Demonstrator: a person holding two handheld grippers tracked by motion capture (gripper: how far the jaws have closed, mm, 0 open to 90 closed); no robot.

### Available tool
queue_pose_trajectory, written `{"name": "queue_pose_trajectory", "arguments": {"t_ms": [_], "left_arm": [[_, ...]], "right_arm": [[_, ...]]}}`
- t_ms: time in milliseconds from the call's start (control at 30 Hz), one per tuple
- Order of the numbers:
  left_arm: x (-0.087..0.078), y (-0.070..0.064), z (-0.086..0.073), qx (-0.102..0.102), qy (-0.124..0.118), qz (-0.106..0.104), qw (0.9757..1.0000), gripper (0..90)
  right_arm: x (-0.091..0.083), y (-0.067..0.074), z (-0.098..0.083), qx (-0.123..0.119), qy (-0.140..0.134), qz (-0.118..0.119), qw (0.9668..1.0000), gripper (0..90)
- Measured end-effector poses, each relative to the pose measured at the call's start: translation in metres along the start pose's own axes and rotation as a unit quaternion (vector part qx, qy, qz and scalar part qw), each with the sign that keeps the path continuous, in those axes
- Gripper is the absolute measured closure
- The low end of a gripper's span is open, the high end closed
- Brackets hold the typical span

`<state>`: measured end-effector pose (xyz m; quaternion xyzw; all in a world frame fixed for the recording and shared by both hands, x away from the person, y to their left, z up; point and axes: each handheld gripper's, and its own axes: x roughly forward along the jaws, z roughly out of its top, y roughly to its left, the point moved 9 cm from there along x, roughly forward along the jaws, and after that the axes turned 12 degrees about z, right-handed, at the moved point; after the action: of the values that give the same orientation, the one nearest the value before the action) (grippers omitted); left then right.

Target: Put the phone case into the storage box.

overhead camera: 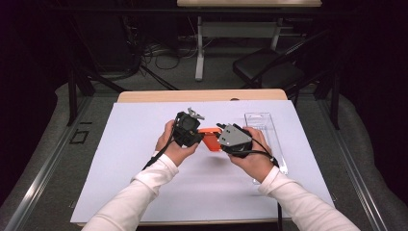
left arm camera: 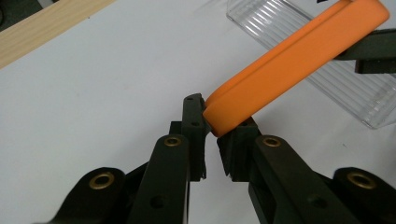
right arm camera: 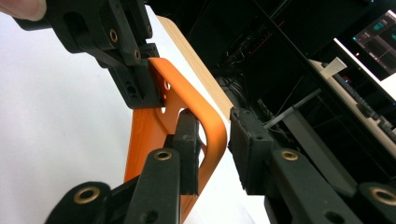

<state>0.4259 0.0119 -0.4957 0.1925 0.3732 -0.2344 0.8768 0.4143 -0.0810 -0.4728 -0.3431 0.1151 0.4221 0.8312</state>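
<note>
While the big white surface [overhead camera: 144,183] lies under everything, two hands hold an orange part [overhead camera: 210,137] up above its middle. One clear plastic tray [overhead camera: 269,130] lies flat on the surface, just to the right of the orange part. It is long and see-through, with ribs along its floor.

On the left of the orange part is the left tool [overhead camera: 198,135], held by the left hand [overhead camera: 174,144]. Its two black jaws are almost pressed together, and they pinch one end of the orange part [left arm camera: 289,70] between their tips.

On the right of the orange part is the right tool [overhead camera: 219,139], held by the right hand [overhead camera: 255,161]. Its jaws sit on both sides of the orange part's [right arm camera: 187,121] curved edge. One jaw lies against the inside of that edge. I cannot tell if the other jaw touches the outside.

The orange part is flat and thin, with a raised rim and small holes. It hangs in the air between the two tools, tilted, not touching the surface.
</note>
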Motion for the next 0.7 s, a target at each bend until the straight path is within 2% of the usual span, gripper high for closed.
{"name": "queue_pose_trajectory", "arguments": {"t_ms": [133,433,700], "left_arm": [[-0.0003,0.0008,-0.0003,-0.004,0.002,0.001,1.0,80.9],[-0.0002,0.0007,-0.0005,-0.004,0.005,0.003,1.0,80.9],[-0.0004,-0.0004,0.0004,-0.01,0.007,0.003,0.9999,80.8]], "right_arm": [[-0.0002,0.0011,0.0011,-0.006,0.005,-0.001,1.0,74.9],[-0.0007,0.0025,0.0026,-0.039,0.017,-0.015,0.999,77.9],[-0.0012,0.0018,0.0021,-0.05,0.025,-0.025,0.9981,78.7]]}}
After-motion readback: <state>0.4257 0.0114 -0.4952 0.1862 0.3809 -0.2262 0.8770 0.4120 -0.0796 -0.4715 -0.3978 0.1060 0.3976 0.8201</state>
